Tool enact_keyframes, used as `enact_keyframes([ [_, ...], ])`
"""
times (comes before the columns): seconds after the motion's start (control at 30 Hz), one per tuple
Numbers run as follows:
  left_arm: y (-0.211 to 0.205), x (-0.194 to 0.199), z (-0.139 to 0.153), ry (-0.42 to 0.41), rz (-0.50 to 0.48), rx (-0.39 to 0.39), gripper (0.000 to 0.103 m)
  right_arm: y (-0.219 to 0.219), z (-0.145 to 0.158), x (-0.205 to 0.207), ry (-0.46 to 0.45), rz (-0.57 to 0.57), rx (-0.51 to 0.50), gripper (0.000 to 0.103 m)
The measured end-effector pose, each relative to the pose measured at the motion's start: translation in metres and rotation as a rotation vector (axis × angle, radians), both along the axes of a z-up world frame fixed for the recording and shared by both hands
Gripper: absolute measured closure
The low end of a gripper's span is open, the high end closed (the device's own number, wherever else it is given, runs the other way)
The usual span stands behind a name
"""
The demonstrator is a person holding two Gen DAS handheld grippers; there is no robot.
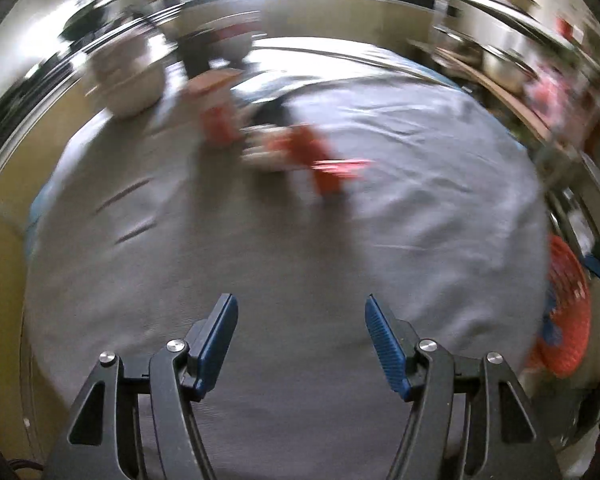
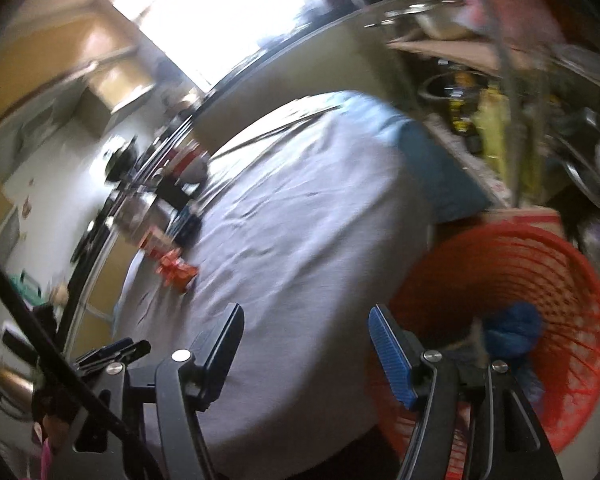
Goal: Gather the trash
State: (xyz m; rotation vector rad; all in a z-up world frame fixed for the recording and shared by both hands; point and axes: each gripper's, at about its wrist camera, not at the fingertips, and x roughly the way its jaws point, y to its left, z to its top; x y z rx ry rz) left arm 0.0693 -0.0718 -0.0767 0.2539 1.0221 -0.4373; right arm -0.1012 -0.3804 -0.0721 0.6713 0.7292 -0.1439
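Showing both grippers, left (image 1: pixel 300 312) and right (image 2: pixel 304 324), part-open and empty above the grey sheet (image 1: pixel 400 160); red basket (image 2: pixel 540 272) beside the sheet's edge.

blurred: red wrappers (image 1: pixel 324 164) | cut off: orange basket (image 1: pixel 568 312), right edge

I can read no text, brand or number in either view. Motion blur smears the red wrappers (image 1: pixel 324 164) lying ahead of my left tongs; there may be print on them, but I can't make out a letter. The yellow packs (image 2: pixel 490 120) far beyond my right tongs are equally illegible.
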Motion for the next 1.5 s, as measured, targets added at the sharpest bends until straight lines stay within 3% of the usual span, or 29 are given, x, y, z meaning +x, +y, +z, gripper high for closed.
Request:
enact_keyframes([
  [0.2,0.064,0.032,-0.005,-0.014,0.163,-0.014,0.036,0.069,0.017,0.087,0.009,0.217,-0.074,0.035],
  [0.37,0.093,0.042,-0.013,0.011,0.211,-0.033,0.036,0.117,0.013,0.162,0.03,0.349,-0.102,0.034],
  [0.57,0.114,0.045,-0.022,0.042,0.245,-0.054,0.036,0.154,-0.015,0.221,0.095,0.432,-0.151,0.035],
  [0.73,0.125,0.049,-0.022,0.053,0.266,-0.077,0.036,0.171,-0.029,0.251,0.115,0.446,-0.286,0.035],
  [0.8,0.125,0.051,-0.021,0.056,0.265,-0.081,0.036,0.174,-0.035,0.259,0.123,0.46,-0.346,0.043],
  [0.83,0.125,0.052,-0.02,0.056,0.263,-0.082,0.036,0.175,-0.037,0.261,0.129,0.467,-0.364,0.057],
  [0.9,0.122,0.054,-0.019,0.056,0.258,-0.082,0.036,0.175,-0.038,0.261,0.109,0.479,-0.383,0.062],
  [1.17,0.093,0.077,-0.006,0.044,0.229,-0.074,0.036,0.155,-0.026,0.225,0.06,0.425,-0.295,0.063],
  [1.5,-0.005,0.126,-0.002,0.062,0.185,-0.118,0.036,0.113,-0.014,0.158,0.01,0.329,-0.209,0.063],
])
